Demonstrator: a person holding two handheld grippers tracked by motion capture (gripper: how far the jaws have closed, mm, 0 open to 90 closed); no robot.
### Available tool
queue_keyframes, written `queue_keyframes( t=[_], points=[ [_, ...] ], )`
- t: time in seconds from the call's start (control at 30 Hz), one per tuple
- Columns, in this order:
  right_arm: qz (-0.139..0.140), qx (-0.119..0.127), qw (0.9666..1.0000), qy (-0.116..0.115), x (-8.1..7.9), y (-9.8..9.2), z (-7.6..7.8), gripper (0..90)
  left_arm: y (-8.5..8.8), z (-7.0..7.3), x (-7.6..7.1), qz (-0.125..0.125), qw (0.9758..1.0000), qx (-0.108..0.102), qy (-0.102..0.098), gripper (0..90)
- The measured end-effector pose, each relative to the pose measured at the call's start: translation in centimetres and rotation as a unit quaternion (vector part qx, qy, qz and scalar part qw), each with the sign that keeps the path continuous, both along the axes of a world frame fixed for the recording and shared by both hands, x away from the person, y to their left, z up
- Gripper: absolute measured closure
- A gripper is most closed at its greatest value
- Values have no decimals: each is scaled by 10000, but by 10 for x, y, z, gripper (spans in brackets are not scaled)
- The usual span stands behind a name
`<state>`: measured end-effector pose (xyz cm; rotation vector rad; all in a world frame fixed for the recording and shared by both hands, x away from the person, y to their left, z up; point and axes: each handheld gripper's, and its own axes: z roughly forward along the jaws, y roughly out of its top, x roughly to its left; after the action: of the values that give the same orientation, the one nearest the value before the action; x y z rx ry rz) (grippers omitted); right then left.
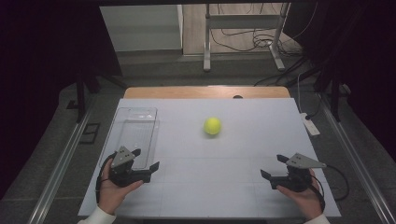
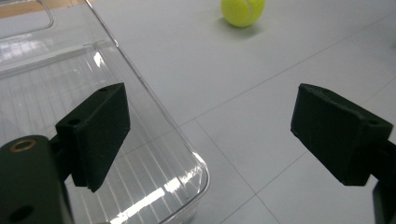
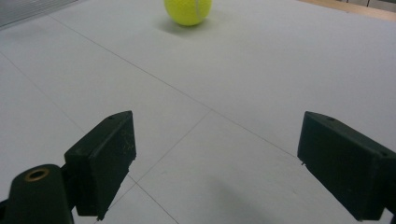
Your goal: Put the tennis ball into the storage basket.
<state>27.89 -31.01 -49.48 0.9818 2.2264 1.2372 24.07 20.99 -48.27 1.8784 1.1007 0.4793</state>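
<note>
Both tongs gape wide and hold nothing: the left tongs (image 1: 147, 158) beside the clear tray (image 1: 135, 128), the right tongs (image 1: 273, 167) over bare worktop (image 1: 224, 177). The tennis ball (image 1: 212, 125) sits mid-worktop, well apart from both.

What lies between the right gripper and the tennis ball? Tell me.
Nothing: bare white table runs from the open right gripper to the tennis ball, as the right gripper view shows.

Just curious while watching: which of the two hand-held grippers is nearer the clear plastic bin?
The left. The left hand-held gripper sits right at the near end of the clear plastic bin, one jaw over its corner. The right hand-held gripper is far across the table, beyond the tennis ball.
</note>
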Motion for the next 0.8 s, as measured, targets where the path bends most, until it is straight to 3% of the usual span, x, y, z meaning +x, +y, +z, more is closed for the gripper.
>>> queue_keyframes(
  t=[0.8],
  points=[
    [-25,-20,10000,-1,0,0,-1,120,-4,19,10,-62,9999,-68,119,130]
  ],
)
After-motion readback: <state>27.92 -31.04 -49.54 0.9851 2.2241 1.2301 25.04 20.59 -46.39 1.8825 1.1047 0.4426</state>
